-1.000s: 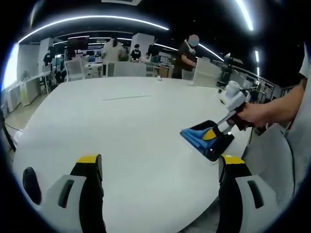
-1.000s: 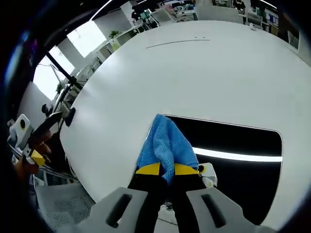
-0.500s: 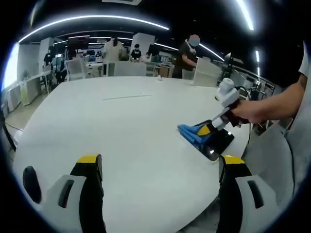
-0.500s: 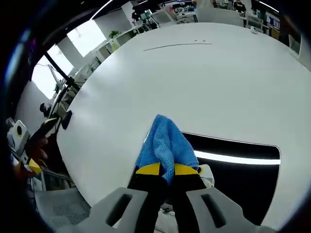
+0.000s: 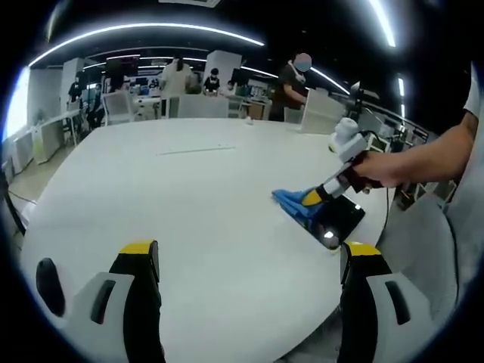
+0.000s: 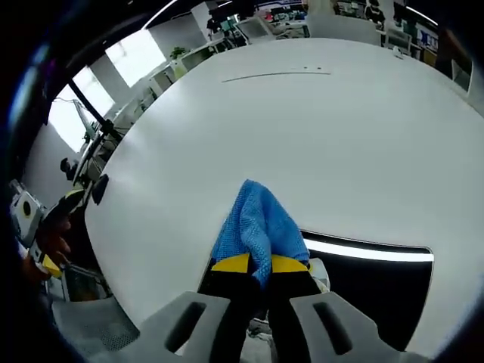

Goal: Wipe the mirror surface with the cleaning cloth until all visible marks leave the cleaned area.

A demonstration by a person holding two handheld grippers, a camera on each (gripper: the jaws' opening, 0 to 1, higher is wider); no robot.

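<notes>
Right gripper had its jaws pinched tight on the blue cleaning cloth, bunched up past the tips and pressed over the near-left corner of the mirror. We judged the cloth soft, light and floppy, best held by a bunched fold as here; the mirror looked stiff, slick and fragile, lying flat on the white table near its edge. Left gripper hung wide and empty above the table, well apart from the mirror and cloth. People stood at desks behind.
</notes>
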